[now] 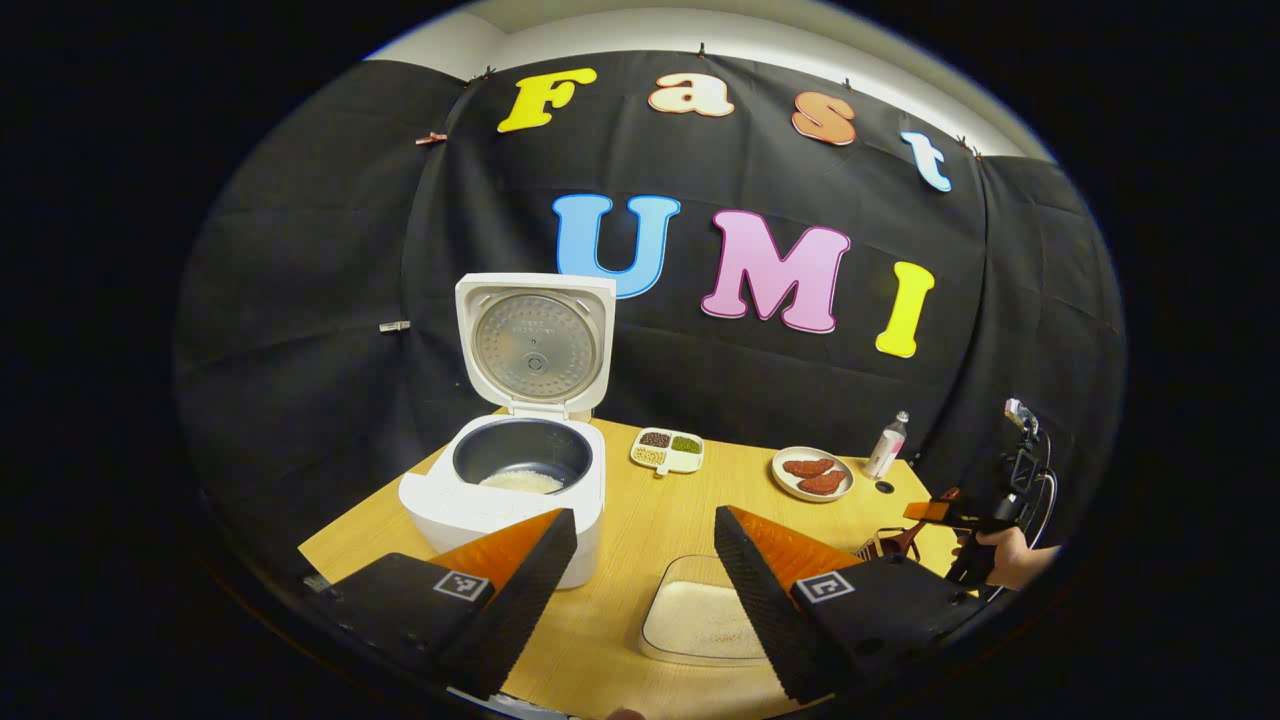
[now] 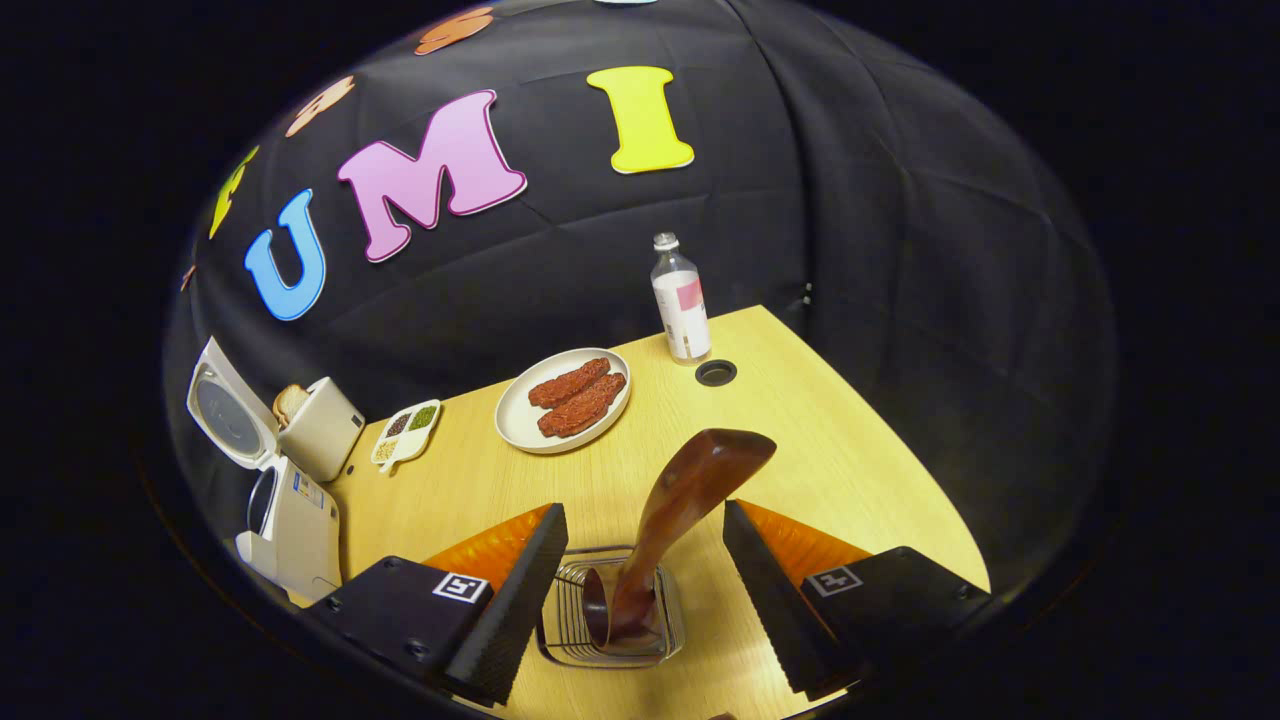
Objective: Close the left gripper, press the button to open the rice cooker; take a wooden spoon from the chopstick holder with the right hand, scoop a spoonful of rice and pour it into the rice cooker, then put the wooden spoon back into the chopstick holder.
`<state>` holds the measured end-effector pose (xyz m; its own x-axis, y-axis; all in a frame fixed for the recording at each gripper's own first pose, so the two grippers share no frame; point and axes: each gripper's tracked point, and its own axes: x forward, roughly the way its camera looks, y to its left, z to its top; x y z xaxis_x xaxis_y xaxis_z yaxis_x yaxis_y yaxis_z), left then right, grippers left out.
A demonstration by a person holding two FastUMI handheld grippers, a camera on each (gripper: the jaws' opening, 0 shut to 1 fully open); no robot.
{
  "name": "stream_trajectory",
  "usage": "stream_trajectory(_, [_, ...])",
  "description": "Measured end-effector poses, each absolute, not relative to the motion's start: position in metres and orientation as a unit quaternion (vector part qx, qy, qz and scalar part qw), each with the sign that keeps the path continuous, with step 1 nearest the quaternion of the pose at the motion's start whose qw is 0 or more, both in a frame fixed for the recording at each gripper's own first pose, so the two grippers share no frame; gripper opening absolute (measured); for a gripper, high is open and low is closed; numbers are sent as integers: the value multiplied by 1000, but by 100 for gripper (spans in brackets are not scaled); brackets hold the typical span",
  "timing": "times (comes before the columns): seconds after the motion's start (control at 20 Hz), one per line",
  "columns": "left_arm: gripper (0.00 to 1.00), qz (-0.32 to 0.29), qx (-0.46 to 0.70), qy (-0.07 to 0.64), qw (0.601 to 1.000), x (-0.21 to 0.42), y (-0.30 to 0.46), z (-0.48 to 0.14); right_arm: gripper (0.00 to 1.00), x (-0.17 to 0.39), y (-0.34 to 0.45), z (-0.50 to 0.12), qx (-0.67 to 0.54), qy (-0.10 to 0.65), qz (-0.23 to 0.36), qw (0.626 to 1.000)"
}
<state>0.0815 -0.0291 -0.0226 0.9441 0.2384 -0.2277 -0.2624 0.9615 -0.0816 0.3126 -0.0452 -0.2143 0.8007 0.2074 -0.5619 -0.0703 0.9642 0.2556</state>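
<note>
- Left hand-held gripper (image 1: 645,590): fingers wide apart, holding nothing, above the worktop (image 1: 640,500)
- Rice cooker (image 1: 510,490): lid up, rice inside; rice tray (image 1: 700,615) beside it
- Right hand-held gripper (image 2: 640,590): spread wide, not touching the wooden spoon (image 2: 680,510) standing in the chopstick holder (image 2: 610,620)
- Plate (image 2: 562,400), bottle (image 2: 680,300), divided dish (image 2: 405,432) stand behind

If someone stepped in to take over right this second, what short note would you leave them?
Left gripper: open, holding nothing, above the table between the rice cooker and the tray of rice.
Right gripper: open, fingers either side of the wooden spoon, not gripping it.
The spoon stands in the chopstick holder.
Done: cooker lid is up, and rice already lies in the pot.
Left: cannot tell whether the scoop is done; if not, grip the spoon, scoop rice, pour it into the cooker, return the spoon.
</note>
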Motion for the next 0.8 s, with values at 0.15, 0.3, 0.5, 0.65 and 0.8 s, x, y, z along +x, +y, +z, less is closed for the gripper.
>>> stream_trajectory(0.15, [95, 127, -41, 114, 984, 81, -37, -27, 93, 323, -39, -227, 138, 318, 80, 935])
stream_trajectory(0.3, [95, 121, -35, 123, 984, 81, -48, -35, 72, 332, -35, -224, 161, 313, 81, 932])
stream_trajectory(0.5, [95, 108, -63, 130, 984, 86, -64, -50, 22, 339, -39, -228, 172, 316, 65, 931])
stream_trajectory(0.65, [95, 108, -68, 139, 982, 87, -68, -59, 24, 333, -38, -225, 180, 323, 69, 927])
stream_trajectory(0.8, [95, 108, -69, 136, 982, 85, -64, -59, 18, 328, -34, -210, 169, 309, 83, 932])
